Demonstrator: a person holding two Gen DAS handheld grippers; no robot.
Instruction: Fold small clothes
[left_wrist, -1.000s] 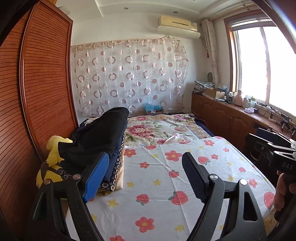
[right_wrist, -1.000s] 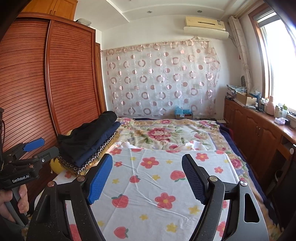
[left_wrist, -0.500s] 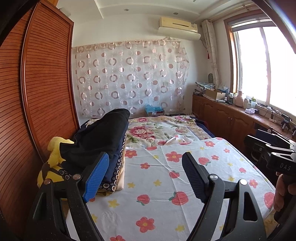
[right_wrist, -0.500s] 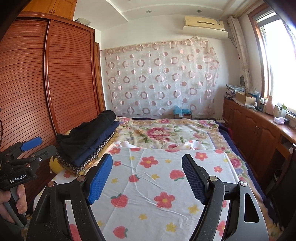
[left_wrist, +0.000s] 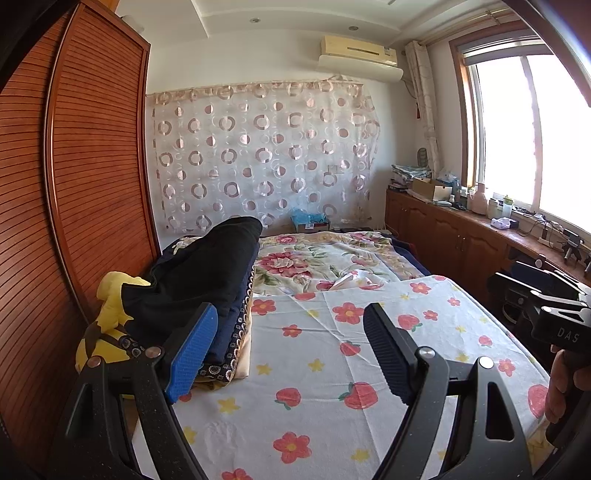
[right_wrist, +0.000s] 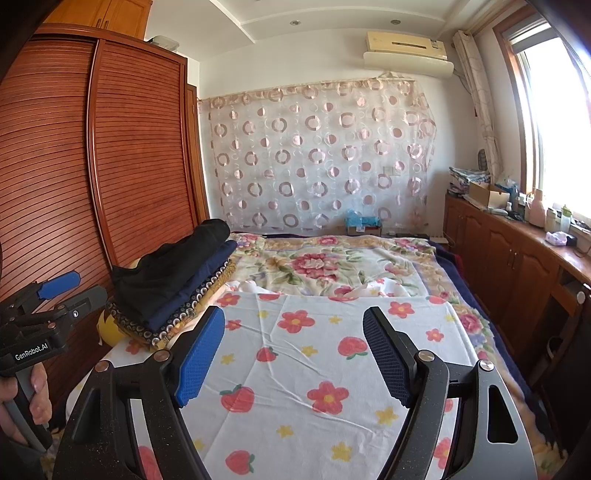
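A stack of folded clothes (left_wrist: 207, 280) (right_wrist: 173, 280) lies at the bed's left side, black on top, then navy, a ring-patterned piece and beige beneath. My left gripper (left_wrist: 288, 347) hovers open over the white sheet with red flowers and strawberries (left_wrist: 332, 373), its blue pad close beside the stack's near end and nothing between its fingers. My right gripper (right_wrist: 293, 354) is open too, empty, above the same sheet (right_wrist: 314, 354), to the right of the stack. Each gripper appears at the edge of the other's view, held by a hand.
A yellow plush toy (left_wrist: 110, 299) is wedged between the stack and the slatted wooden wardrobe (left_wrist: 92, 184) on the left. A floral quilt (right_wrist: 325, 262) covers the far bed. Wooden cabinets with clutter (right_wrist: 517, 236) run under the window on the right.
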